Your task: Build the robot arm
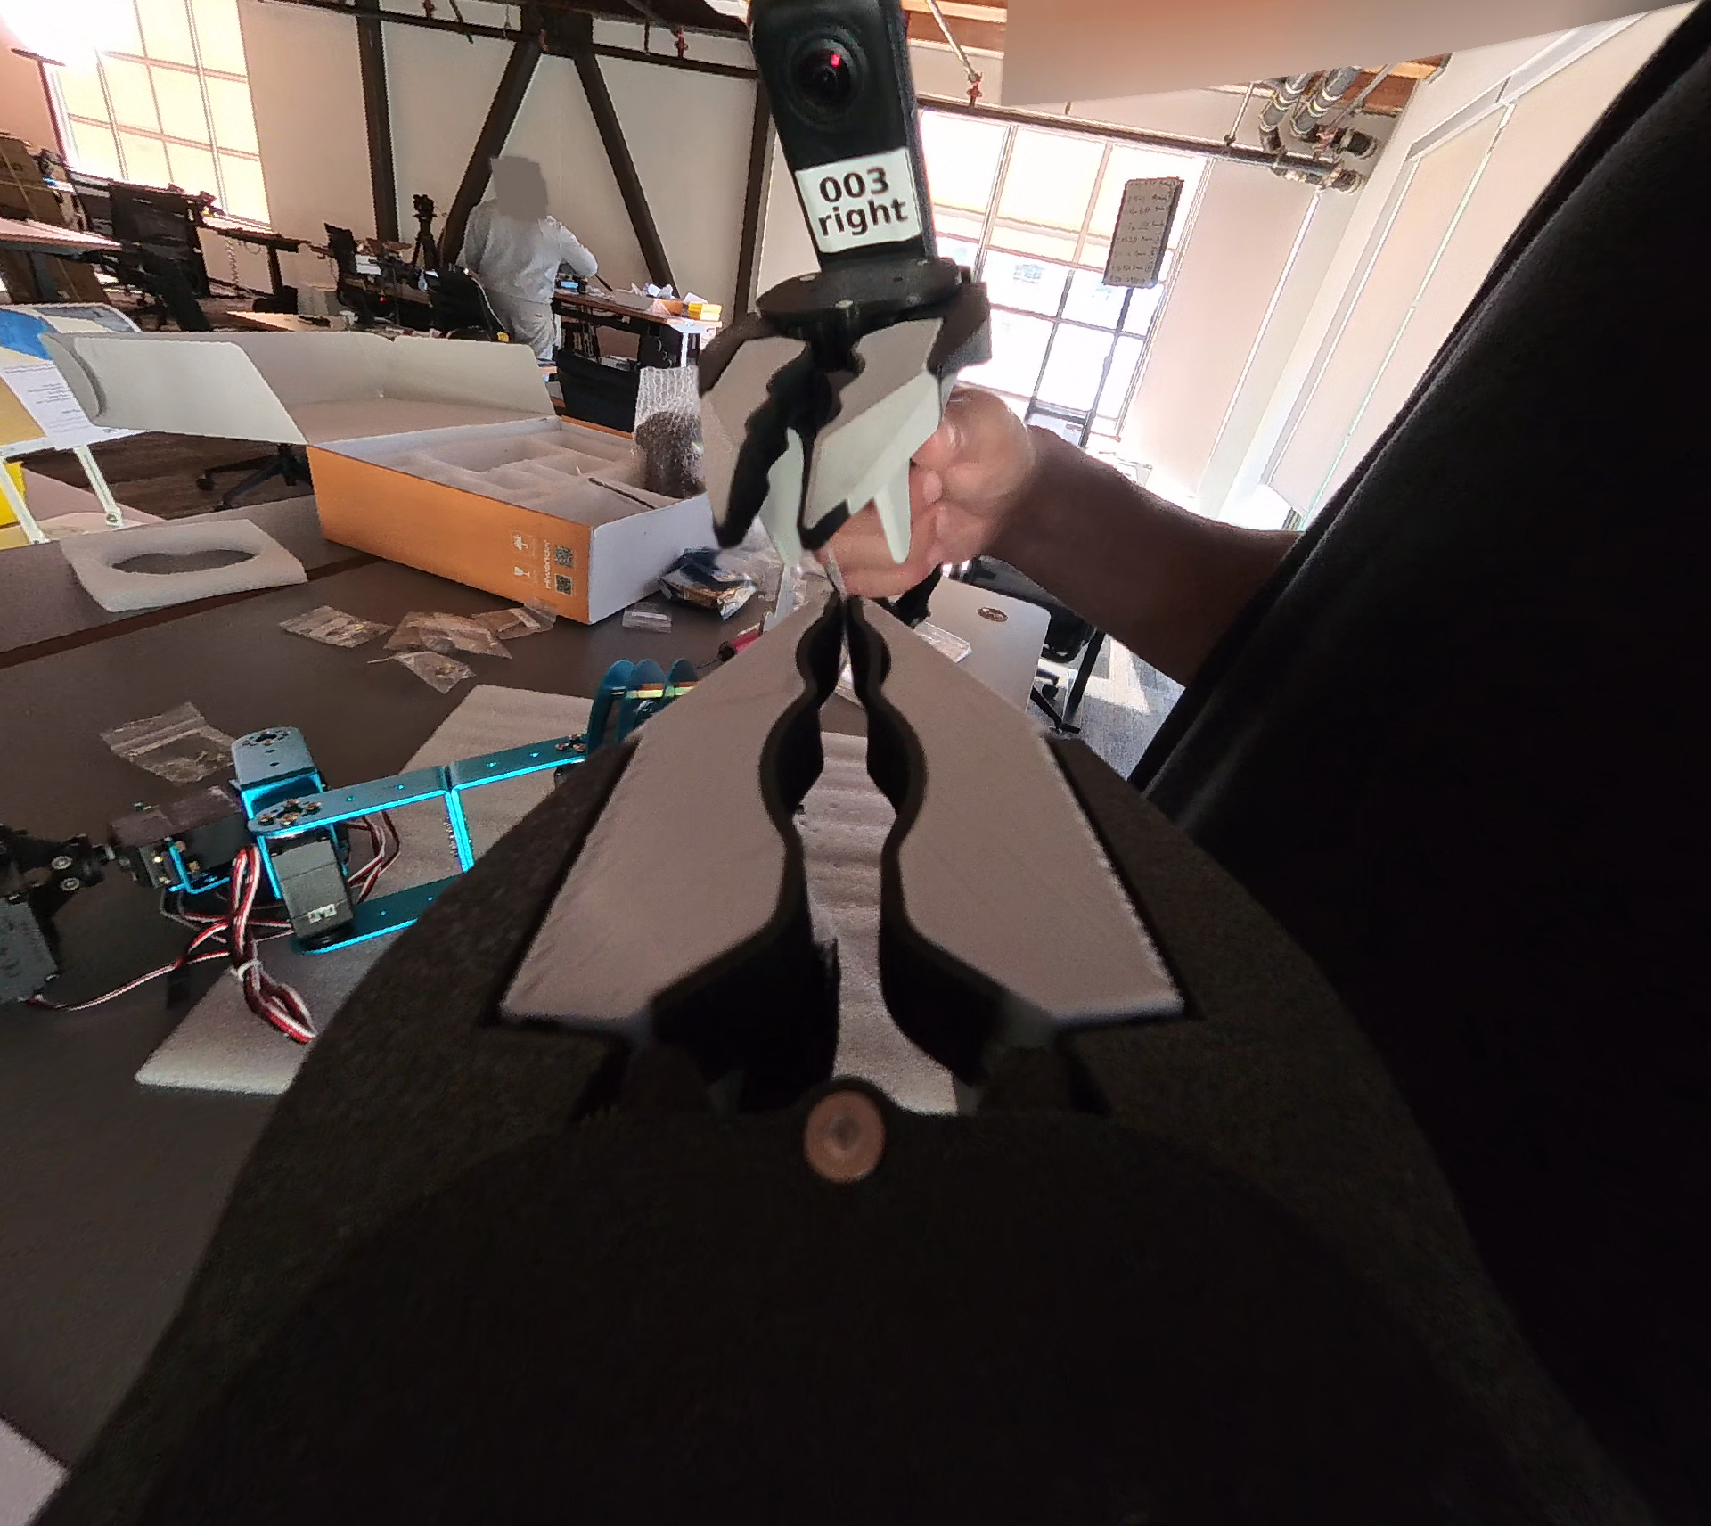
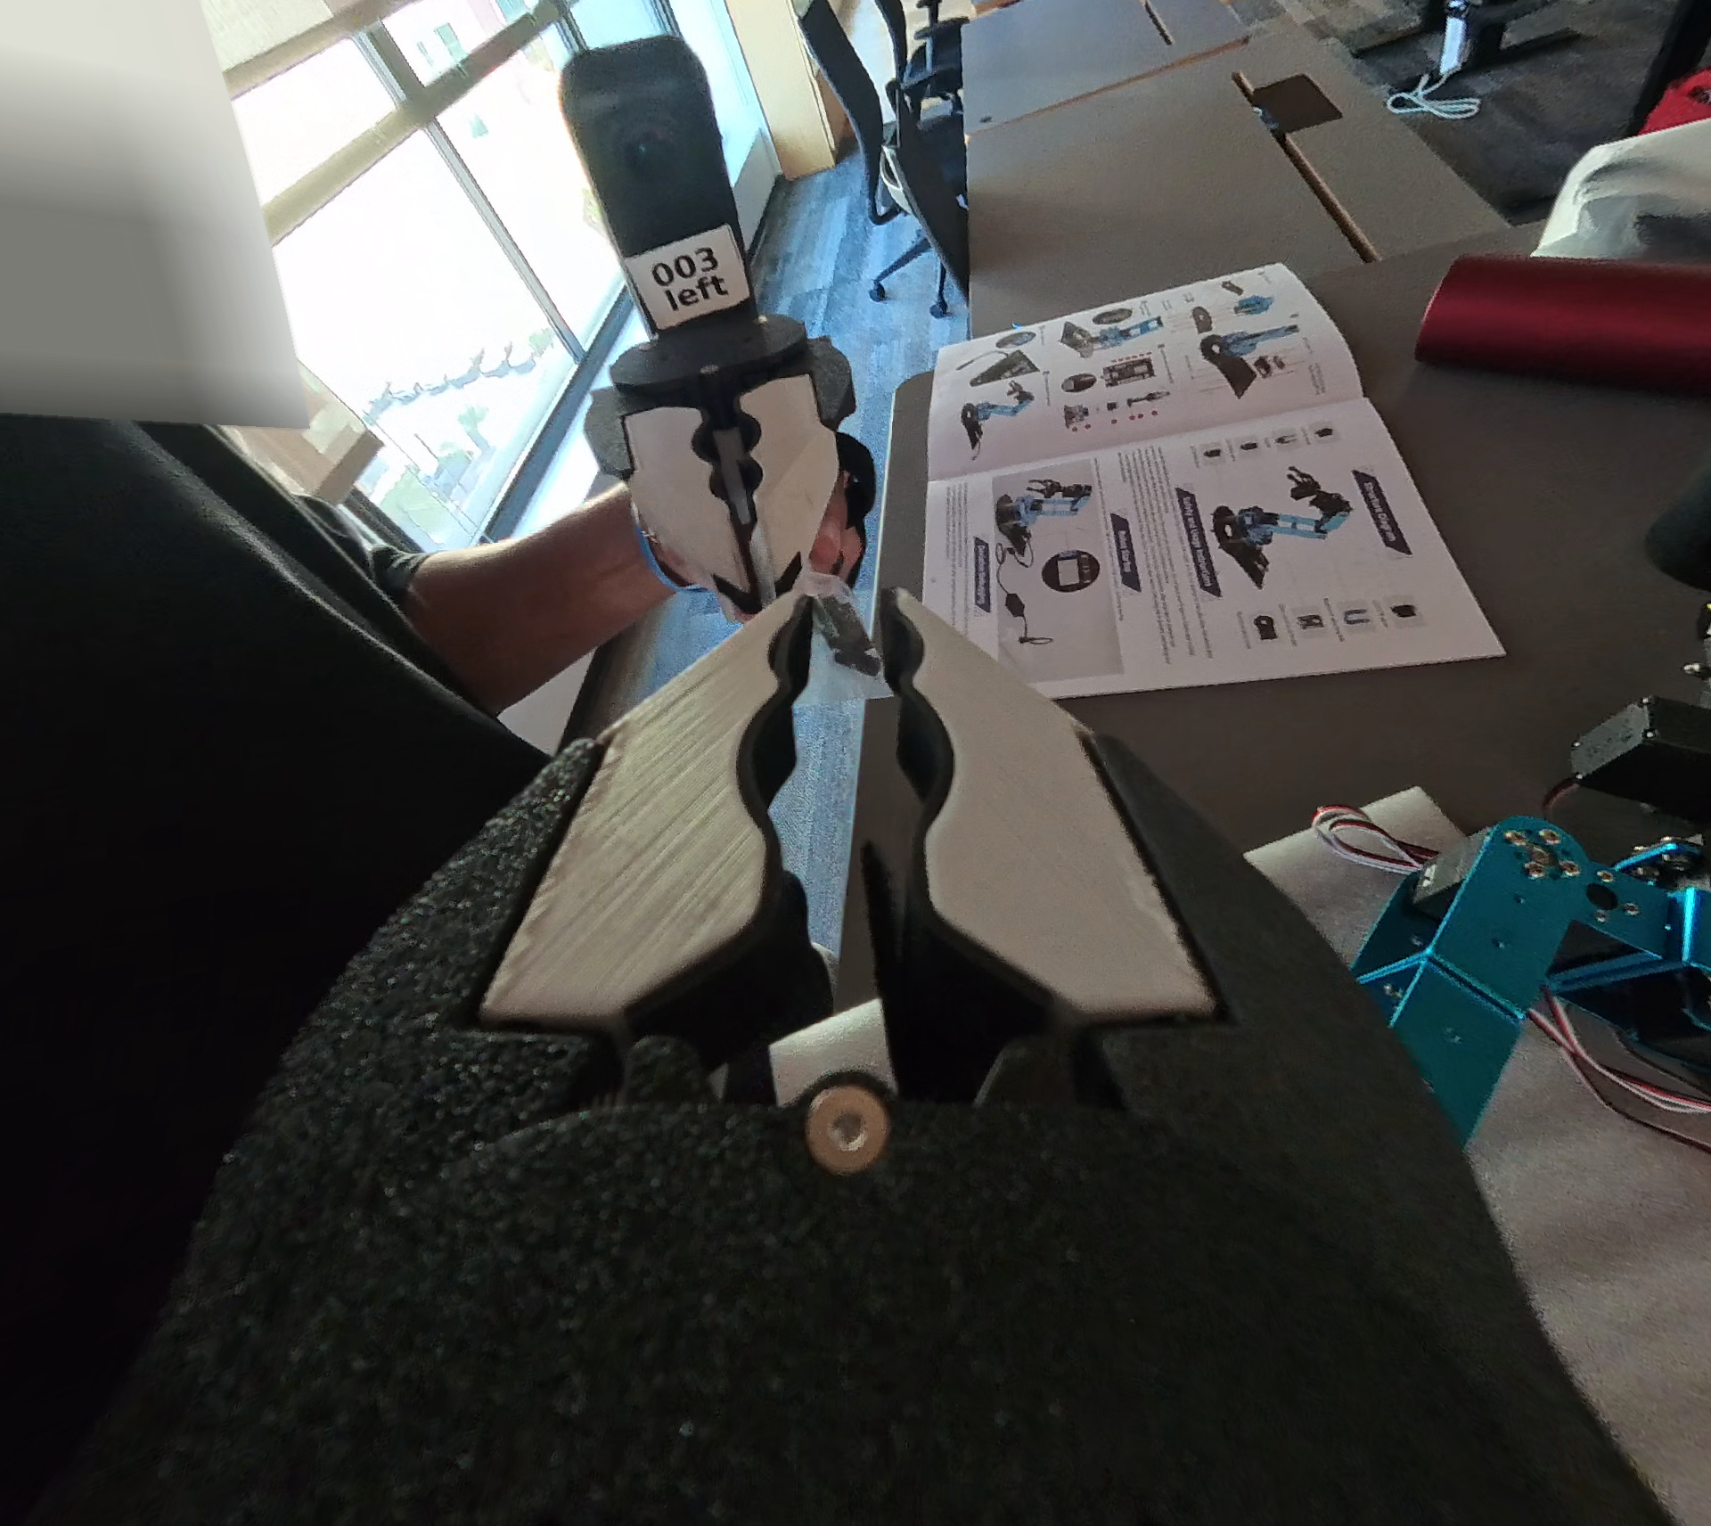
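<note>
My left gripper (image 1: 841, 613) is shut on the edge of a small clear plastic bag (image 2: 844, 642) with black parts inside, held up in the air above the dark table (image 1: 83, 1130). My right gripper (image 2: 843, 602) faces it tip to tip. Its jaws stand a little apart, one on each side of the bag, and I cannot tell whether they touch it. In the left wrist view the right gripper (image 1: 815, 546) shows with spread fingers and a hand behind it. In the right wrist view the left gripper (image 2: 755, 592) shows closed on the bag's far edge.
A blue metal robot arm kit (image 1: 370, 796) with servos and wires lies on white foam; it also shows in the right wrist view (image 2: 1518, 917). An open orange and white box (image 1: 481, 518), small parts bags (image 1: 435, 639), an open instruction booklet (image 2: 1204, 481), a red roll (image 2: 1574, 324). Only a small space, under 4 cm, lies between the two pairs of fingers.
</note>
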{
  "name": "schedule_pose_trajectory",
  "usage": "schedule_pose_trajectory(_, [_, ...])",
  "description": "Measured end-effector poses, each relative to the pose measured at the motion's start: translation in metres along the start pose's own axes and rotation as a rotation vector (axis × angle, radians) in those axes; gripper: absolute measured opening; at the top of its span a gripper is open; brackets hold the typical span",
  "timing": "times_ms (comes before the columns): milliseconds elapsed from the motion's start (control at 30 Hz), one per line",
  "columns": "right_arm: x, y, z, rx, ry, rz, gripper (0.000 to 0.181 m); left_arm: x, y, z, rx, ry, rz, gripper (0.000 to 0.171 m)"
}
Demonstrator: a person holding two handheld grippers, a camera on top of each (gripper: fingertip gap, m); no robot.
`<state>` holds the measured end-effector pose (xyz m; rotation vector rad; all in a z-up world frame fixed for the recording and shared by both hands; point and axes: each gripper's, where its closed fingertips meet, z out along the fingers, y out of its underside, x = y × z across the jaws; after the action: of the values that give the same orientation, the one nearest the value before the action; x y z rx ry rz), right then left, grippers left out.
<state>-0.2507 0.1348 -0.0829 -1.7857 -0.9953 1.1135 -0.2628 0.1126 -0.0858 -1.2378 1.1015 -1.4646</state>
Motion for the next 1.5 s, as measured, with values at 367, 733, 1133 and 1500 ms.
schedule_pose_trajectory(367, [-0.020, 0.018, -0.005, -0.005, 0.028, -0.002, 0.000, 0.001, -0.007, 0.015, 0.057, 0.005, -0.061, 0.000])
schedule_pose_trajectory(733, [0.006, 0.040, -0.034, 0.258, 0.381, 0.391, 0.000, -0.022, 0.042, 0.066, -0.265, -0.597, 0.452, 0.063])
schedule_pose_trajectory(1133, [-0.006, 0.054, -0.044, 0.234, 0.376, 0.393, 0.000, -0.016, 0.044, 0.082, -0.229, -0.558, 0.411, 0.036])
schedule_pose_trajectory(1500, [-0.016, 0.058, -0.063, 0.447, 0.087, 0.583, 0.009, -0.005, 0.056, 0.095, -0.225, -0.459, 0.429, 0.015])
